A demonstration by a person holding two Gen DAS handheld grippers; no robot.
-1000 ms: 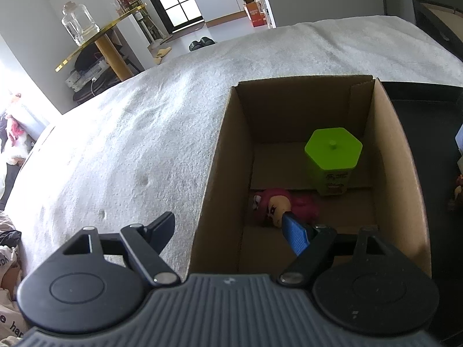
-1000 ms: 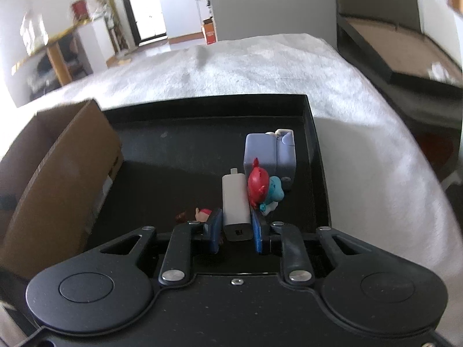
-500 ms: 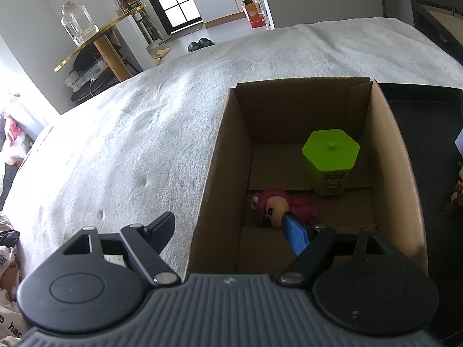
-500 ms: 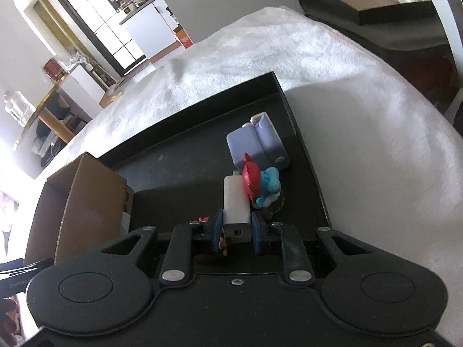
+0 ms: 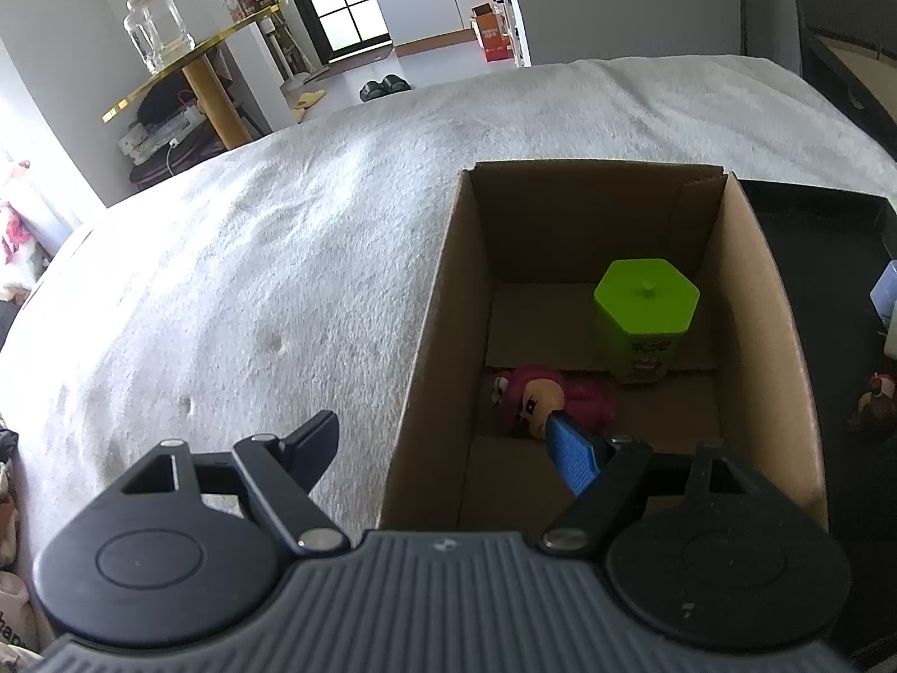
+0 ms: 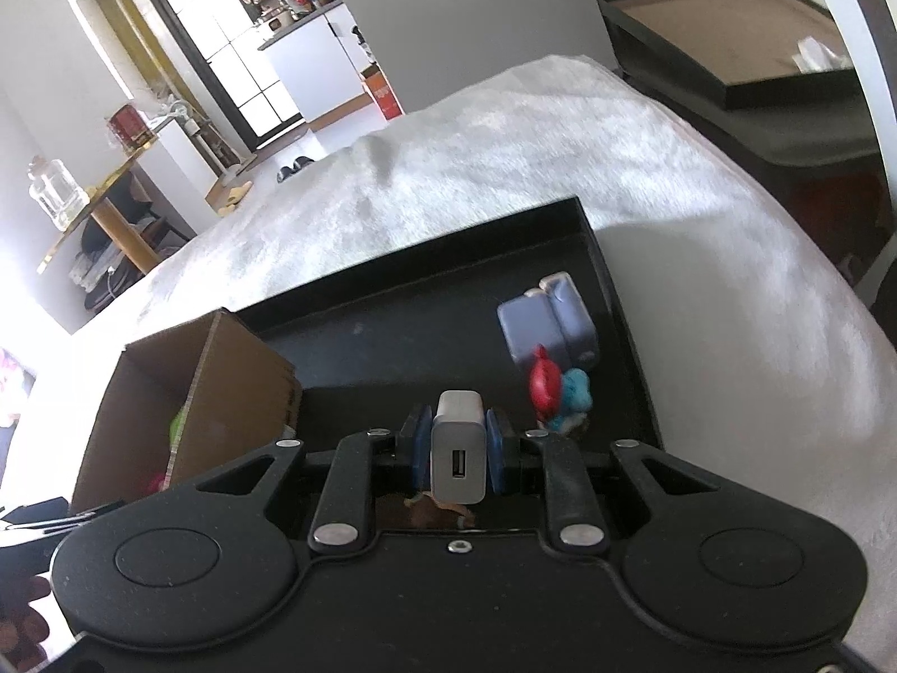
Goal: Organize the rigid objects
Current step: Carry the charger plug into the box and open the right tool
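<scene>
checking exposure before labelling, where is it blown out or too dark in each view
Left wrist: white fluffy blanket glares at left; brown cardboard box interior shaded, green hexagonal container clear. Right wrist: black tray dark, white USB charger legible, left edge washed out.

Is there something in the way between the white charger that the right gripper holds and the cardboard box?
Nothing visible blocks it. The right gripper holds the white charger above the black tray; the cardboard box stands open-topped at its left, and the figurines lie on the other side.

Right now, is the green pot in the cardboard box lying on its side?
No, the green pot stands upright on the floor of the cardboard box, its flat lid facing up.
</scene>
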